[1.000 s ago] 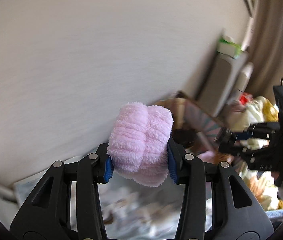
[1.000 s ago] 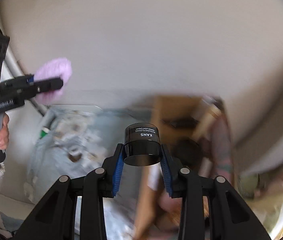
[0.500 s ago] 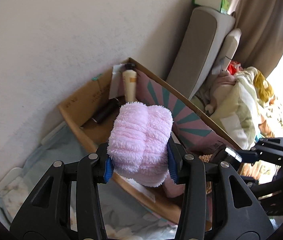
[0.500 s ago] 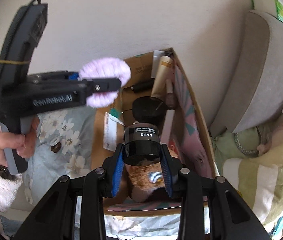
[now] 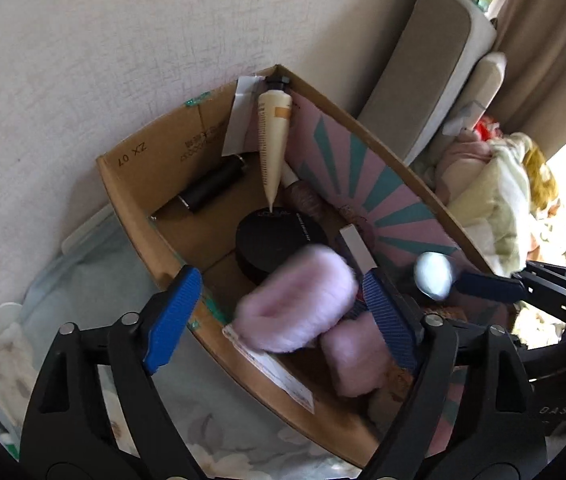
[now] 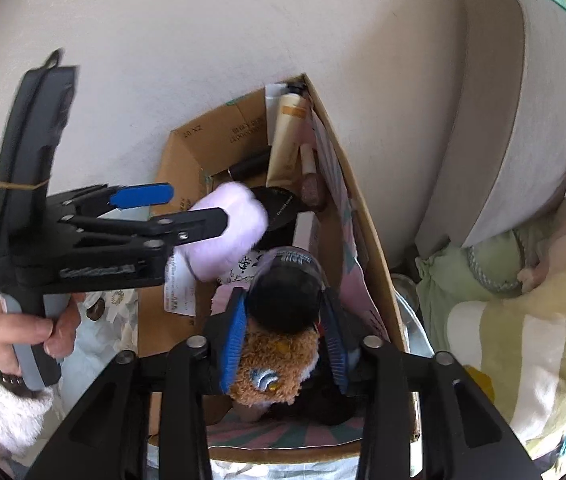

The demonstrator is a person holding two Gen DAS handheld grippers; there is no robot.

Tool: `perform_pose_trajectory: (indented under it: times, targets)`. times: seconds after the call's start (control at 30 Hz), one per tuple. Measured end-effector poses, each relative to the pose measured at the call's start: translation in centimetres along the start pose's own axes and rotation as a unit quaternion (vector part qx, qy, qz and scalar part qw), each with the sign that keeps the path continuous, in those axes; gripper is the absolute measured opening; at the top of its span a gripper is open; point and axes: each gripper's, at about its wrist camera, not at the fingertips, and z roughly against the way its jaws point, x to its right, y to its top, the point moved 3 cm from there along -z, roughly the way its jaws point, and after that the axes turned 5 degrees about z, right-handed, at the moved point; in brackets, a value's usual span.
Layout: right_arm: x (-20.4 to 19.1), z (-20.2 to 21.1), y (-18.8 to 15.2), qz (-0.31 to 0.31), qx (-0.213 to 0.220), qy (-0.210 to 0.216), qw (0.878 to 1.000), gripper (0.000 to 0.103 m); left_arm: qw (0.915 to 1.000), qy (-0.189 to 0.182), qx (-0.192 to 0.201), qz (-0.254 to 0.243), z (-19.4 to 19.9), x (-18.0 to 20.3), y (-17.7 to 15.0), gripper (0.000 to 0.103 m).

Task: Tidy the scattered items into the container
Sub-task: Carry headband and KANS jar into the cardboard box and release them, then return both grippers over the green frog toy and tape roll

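Pink fluffy item (image 5: 297,300): blurred, lying between the spread-apart fingers of the left hand-held gripper (image 5: 279,312), over the cardboard box (image 5: 131,184). Black jar (image 6: 285,292): blurred, sitting between the parted pads of the right hand-held gripper (image 6: 283,344), partly hiding a brown plush toy (image 6: 273,372). Cream tube (image 5: 273,140) leaning in the box's far corner; black compact (image 5: 279,240) lying beneath.

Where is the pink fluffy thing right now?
In the left wrist view the pink fluffy thing is blurred between the open left gripper fingers, over the cardboard box, just in front of the round black compact.
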Motion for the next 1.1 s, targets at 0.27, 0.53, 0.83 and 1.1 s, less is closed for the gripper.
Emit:
perform_pose_trajectory:
  times: [0.27, 0.53, 0.83, 1.1]
  targets:
    - [-1.8, 2.7, 1.0, 0.055, 0.047, 0.009, 0.997, 0.054, 0.9969, 0.034, 0.058, 0.042, 7.0, -3.2, -1.7, 0.093]
    - [-10.4, 4.6, 3.2, 0.165, 0.087, 0.061, 0.981, 0.055, 0.9754, 0.143, 0.107, 0.129, 16.6, -12.6, -8.6, 0.098]
    - [-20.6, -0.8, 2.9, 0.239, 0.018, 0.126, 0.963, 0.055, 0.9371, 0.274, 0.063, 0.207, 20.6, -22.6, -20.8, 0.099]
    - [-26.7, -8.7, -0.3, 0.297, -0.056, 0.11, 0.947, 0.055, 0.9102, 0.298, 0.094, 0.272, 19.5, -29.0, -24.9, 0.099]
